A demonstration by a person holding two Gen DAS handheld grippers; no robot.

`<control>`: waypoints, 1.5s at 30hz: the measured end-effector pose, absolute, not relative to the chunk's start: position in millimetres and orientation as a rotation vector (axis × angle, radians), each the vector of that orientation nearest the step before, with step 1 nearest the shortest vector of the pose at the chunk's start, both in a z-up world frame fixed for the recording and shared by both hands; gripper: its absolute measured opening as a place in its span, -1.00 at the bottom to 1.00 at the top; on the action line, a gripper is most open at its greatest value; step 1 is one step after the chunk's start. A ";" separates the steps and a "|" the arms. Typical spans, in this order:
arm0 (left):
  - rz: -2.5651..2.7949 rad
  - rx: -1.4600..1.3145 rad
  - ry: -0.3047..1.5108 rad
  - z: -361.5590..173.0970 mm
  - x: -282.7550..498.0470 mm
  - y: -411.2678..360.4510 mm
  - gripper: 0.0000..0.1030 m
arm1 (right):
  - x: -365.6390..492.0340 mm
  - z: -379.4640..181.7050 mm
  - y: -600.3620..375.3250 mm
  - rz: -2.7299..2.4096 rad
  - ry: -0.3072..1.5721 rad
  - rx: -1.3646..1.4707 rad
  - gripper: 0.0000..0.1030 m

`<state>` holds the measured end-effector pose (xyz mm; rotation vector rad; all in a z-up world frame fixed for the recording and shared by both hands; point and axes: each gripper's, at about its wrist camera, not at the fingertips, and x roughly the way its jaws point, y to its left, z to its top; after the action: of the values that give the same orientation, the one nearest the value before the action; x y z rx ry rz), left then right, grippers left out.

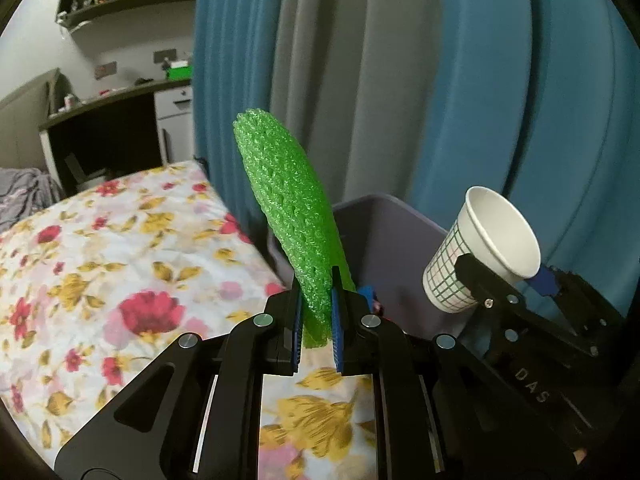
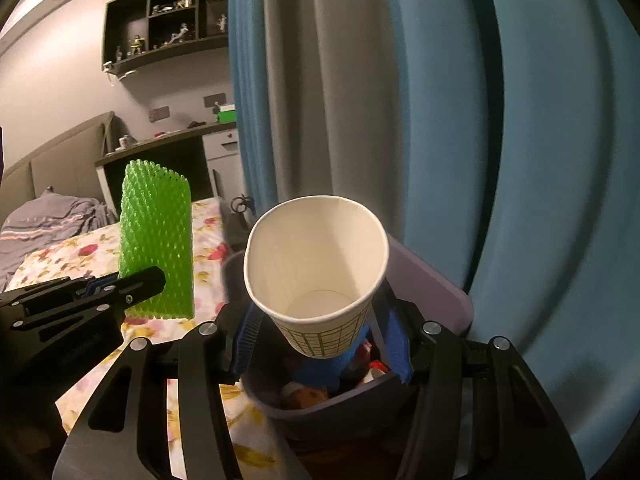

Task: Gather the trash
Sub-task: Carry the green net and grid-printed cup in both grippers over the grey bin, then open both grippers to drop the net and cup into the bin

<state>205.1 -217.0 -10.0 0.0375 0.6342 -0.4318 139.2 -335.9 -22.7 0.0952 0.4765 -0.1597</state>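
My left gripper (image 1: 318, 312) is shut on a green foam net sleeve (image 1: 288, 208), which stands upright above the bed's edge; the sleeve also shows in the right wrist view (image 2: 158, 244). My right gripper (image 2: 324, 340) is shut on a white paper cup (image 2: 320, 264) with a grid pattern, held mouth-up over the purple trash bin (image 2: 432, 280). The cup also shows in the left wrist view (image 1: 484, 248), right of the sleeve. The bin (image 1: 384, 232) holds several pieces of trash (image 2: 308, 394).
A bed with a floral sheet (image 1: 120, 264) lies to the left, the bin beside its edge. Blue and grey curtains (image 1: 400, 80) hang right behind the bin. A desk (image 1: 120, 100) and wall shelves (image 2: 168, 20) stand at the far back.
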 end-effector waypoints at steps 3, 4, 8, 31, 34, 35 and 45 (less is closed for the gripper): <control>-0.463 0.024 0.660 -17.4 216.3 -227.4 -0.78 | 143.4 -28.4 -346.1 -0.183 0.487 0.105 0.04; -0.474 0.019 0.669 -19.6 220.2 -231.2 -0.78 | 144.7 -30.3 -349.7 -0.192 0.491 0.109 0.04; -0.536 -0.001 0.697 -29.5 234.3 -248.6 -0.78 | 148.5 -34.6 -361.5 -0.212 0.501 0.125 0.04; -0.538 -0.056 0.731 -56.6 243.3 -225.4 0.28 | 173.4 -55.5 -374.8 -0.211 0.588 0.147 0.09; -0.434 -0.041 0.684 -50.1 229.9 -207.5 0.45 | 182.2 -63.4 -369.9 -0.205 0.616 0.128 0.10; -0.387 -0.037 0.669 -48.0 224.6 -199.2 0.49 | 184.6 -65.4 -368.8 -0.205 0.624 0.125 0.10; -0.183 -0.067 0.639 -43.7 192.6 -140.4 0.64 | 201.1 -83.7 -361.9 -0.219 0.687 0.073 0.17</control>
<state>192.6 -140.4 -43.7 -0.0668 0.6390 -0.1826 201.1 -361.9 -83.7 0.0727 0.6875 -0.2190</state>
